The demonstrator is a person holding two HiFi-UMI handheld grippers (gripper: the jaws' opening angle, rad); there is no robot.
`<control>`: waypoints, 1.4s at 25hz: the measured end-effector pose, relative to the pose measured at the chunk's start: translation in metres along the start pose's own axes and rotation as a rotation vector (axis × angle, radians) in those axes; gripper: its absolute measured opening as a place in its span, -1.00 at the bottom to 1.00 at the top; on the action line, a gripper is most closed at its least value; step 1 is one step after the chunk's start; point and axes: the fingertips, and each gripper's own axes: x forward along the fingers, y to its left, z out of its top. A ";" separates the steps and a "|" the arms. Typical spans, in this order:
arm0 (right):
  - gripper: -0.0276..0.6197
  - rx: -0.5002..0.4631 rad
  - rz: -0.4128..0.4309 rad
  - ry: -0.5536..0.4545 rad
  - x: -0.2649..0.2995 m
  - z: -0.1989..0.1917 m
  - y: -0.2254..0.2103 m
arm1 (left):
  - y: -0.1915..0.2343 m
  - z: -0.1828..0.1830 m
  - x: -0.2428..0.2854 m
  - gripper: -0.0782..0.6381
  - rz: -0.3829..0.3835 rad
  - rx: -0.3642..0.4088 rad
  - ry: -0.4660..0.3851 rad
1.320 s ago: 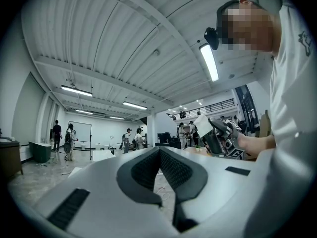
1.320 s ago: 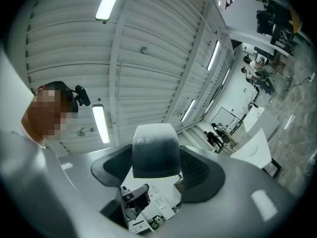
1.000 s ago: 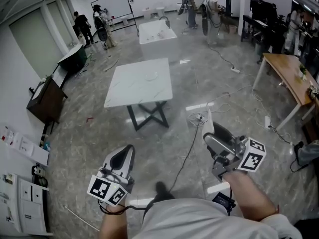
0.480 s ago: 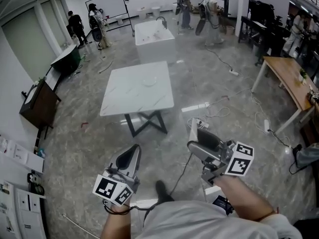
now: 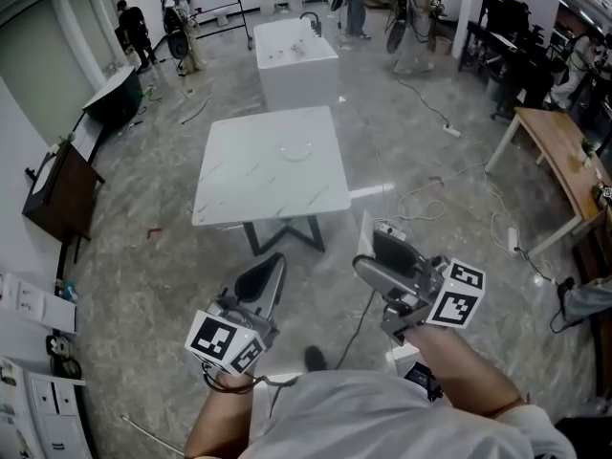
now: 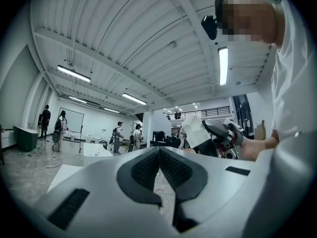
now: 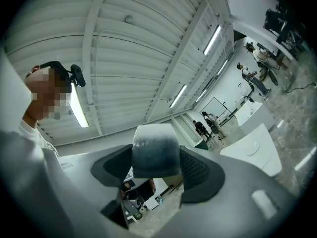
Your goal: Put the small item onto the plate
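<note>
Ahead of both claws, well apart from them, stands the white square table (image 5: 249,185) on its dark crossed legs, over a grey marbled floor (image 5: 143,256) that also runs beneath them. Beyond the table, farther still from the claws, is a white island counter with a tap (image 5: 296,60). Off to the right claw's outer side is a wooden desk (image 5: 555,146), and loose cables (image 5: 435,189) trail over the floor between that desk and the claw. The left gripper (image 5: 273,268) is held low at the person's left with its jaws closed tip to tip and nothing between them. The right gripper (image 5: 378,254) is held beside it at about the same level, a little farther forward, and its jaws are clamped on the task's thing. A clear round plate (image 5: 296,149) lies on the table's far half, in front of both claws and nearer the right one's line. The small item (image 7: 154,150), a pale block with a darker, greyish lower part, sits squeezed between the right claw's dark pads and sticks out past their tips, well apart from the plate.
</note>
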 end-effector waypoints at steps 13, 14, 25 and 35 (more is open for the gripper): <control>-0.03 -0.003 -0.032 0.016 0.119 -0.006 -0.065 | 0.119 0.008 0.034 -0.77 -0.038 -0.021 -0.003; -0.03 -0.004 -0.034 0.018 0.123 -0.004 -0.070 | 0.123 0.007 0.040 -0.77 -0.039 -0.022 -0.001; -0.03 0.012 -0.025 0.034 0.157 0.037 -0.196 | 0.178 -0.010 0.154 -0.77 0.018 -0.023 0.012; -0.03 -0.013 -0.019 0.138 0.198 0.101 -0.377 | 0.257 -0.040 0.331 -0.77 0.124 -0.036 0.051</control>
